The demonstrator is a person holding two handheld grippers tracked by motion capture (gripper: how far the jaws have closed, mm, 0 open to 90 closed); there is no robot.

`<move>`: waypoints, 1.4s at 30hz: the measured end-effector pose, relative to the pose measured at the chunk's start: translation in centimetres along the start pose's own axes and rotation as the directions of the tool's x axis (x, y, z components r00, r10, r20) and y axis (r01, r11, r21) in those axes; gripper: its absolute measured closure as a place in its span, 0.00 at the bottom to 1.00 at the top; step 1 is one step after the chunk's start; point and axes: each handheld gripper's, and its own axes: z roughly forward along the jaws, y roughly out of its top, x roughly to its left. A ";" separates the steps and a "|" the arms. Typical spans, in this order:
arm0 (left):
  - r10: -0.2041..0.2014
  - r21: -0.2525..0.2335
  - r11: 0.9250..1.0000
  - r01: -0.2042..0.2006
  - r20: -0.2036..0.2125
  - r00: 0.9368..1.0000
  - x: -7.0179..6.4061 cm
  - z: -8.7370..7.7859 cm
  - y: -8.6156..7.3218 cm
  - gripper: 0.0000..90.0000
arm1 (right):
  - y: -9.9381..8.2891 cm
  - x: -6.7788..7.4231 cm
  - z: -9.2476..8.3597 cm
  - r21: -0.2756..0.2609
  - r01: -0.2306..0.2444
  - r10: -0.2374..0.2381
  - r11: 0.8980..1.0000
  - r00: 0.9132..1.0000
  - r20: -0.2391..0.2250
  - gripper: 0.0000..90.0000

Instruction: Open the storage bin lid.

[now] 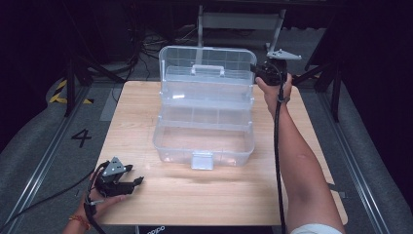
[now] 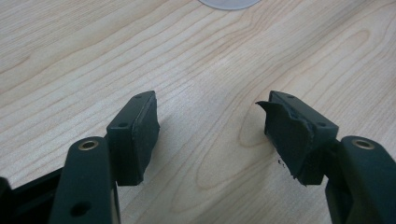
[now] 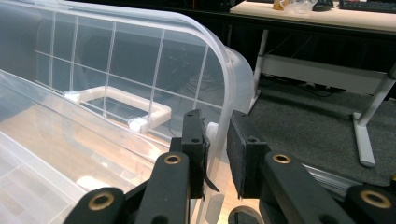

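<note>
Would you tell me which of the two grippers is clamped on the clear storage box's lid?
The right gripper, at the lid's far right edge, has its jaws pinching the rim. The left gripper rests open on the table, apart from the box.

**What the frames leave unclear**

The round pale thing (image 2: 228,3) in the left gripper view is cut off by the top edge. The clutter (image 3: 299,5) on the far desk is too small to identify. The right gripper's (image 1: 267,73) jaws hide behind the lid (image 1: 207,61).
</note>
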 end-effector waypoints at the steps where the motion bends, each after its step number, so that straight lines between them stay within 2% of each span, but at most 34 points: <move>1: 0.000 0.000 1.000 0.000 0.003 1.000 0.0 0.0 0.0 0.39 | 0.0 0.0 0.0 0.001 -0.001 0.001 1.000 1.000 0.000 0.86; 24: 0.000 0.001 1.000 0.000 0.002 1.000 0.0 0.0 0.0 0.39 | 0.7 -1.2 1.8 0.094 -0.046 0.049 0.994 0.998 -0.031 0.86; 35: 0.000 -0.002 1.000 0.000 0.003 1.000 0.0 0.0 0.0 0.39 | 0.5 -1.8 2.8 0.122 -0.084 0.089 0.989 0.996 -0.029 0.85; 42: 0.002 -0.003 1.000 -0.002 0.005 1.000 0.0 0.0 0.0 0.38 | 0.6 -1.8 3.4 0.145 -0.083 0.086 0.986 0.996 -0.018 0.85</move>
